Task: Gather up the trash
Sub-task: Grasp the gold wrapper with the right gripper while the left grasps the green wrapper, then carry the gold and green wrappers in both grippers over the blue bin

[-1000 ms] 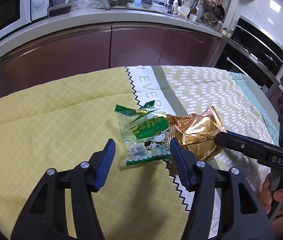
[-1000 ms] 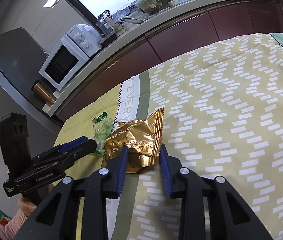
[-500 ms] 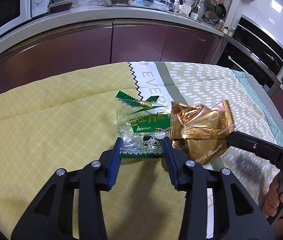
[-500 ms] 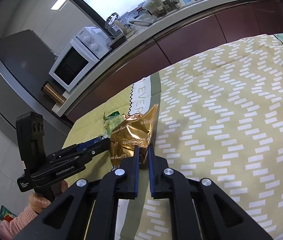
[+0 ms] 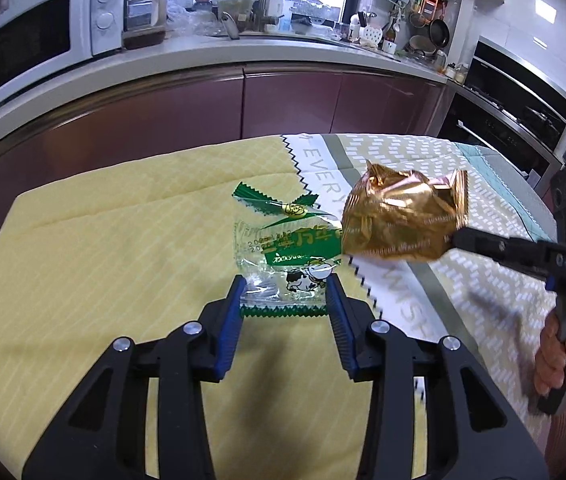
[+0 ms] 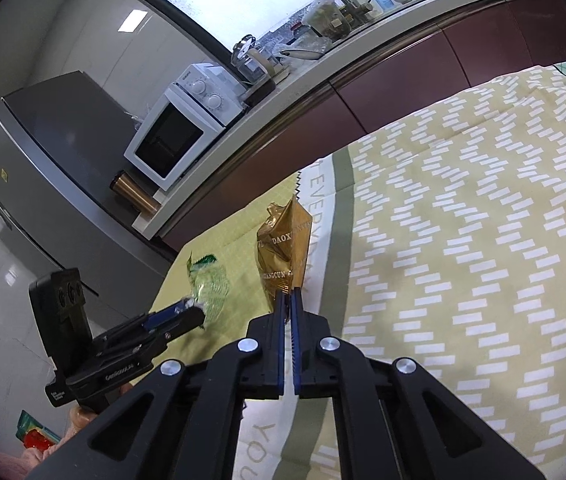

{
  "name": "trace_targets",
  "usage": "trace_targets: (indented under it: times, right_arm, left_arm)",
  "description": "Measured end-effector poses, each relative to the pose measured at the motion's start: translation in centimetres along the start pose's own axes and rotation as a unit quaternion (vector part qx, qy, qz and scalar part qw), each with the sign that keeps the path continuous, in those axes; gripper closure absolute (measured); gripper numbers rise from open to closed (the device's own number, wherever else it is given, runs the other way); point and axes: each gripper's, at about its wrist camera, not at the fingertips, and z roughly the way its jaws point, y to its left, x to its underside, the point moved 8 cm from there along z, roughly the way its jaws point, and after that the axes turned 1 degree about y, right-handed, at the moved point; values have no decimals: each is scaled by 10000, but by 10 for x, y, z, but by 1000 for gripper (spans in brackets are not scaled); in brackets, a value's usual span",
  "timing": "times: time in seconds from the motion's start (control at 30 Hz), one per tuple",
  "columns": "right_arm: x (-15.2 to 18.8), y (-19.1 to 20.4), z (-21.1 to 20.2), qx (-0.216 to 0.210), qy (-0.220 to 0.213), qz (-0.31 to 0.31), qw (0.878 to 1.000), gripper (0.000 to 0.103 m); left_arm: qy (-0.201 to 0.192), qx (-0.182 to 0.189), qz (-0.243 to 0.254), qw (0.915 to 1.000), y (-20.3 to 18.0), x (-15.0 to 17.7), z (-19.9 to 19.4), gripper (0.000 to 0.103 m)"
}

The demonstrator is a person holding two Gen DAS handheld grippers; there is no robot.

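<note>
- The left tool (image 5: 285, 294) sits low over the yellow-patterned cloth (image 5: 103, 260) that covers the counter, its jaws spread to either side of the near, serrated end of the green-and-clear wrapper (image 5: 283, 252).
- That wrapper lies flat on the cloth straight ahead of the left tool, its long axis running away from the tool, so the fingers (image 5: 231, 320) bracket its short width; whether the pads already touch the film I cannot tell, though they have not pinched it flat.
- My judgement: the coming move is simply closing on that near end, since the left tool is by far the nearer one and already lined up with it.
- Further right, the gold foil wrapper (image 5: 403, 220) hangs clear of the cloth, overlapping the green wrapper's far right corner in the left view.
- The right tool (image 6: 287, 300) is clamped on the gold wrapper's lower edge, holding it upright above the cloth.
</note>
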Motion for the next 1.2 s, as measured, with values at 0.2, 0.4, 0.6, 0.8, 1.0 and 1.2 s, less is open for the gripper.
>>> trace_targets:
  times: [0.2,0.4,0.6,0.8,1.0,1.2]
  right_arm:
    - [4,16,-3,-177,-67,-26,9998,101]
    - [9,33,-7,-369,-97,-70,9992,101]
    - [17,47,-7,-575,-35,-55,9983,101]
    - [27,62,0,-850,87,10,9963,101]
    - [40,83,8,-1006,239,-90,9946,101]
    - [50,102,19,-1186,407,-166,9920,101]
  left_arm:
    - [-124,-72,-138,9998,19,23,-35,63]
    - [-211,-163,-215,9994,35,42,-66,63]
    - [-316,-260,-242,9989,47,59,-93,63]
    - [-457,-358,-318,9978,58,71,-114,63]
    - [-520,-452,-339,9970,66,82,-130,63]
    - [-591,-561,-404,9959,76,93,-145,63]
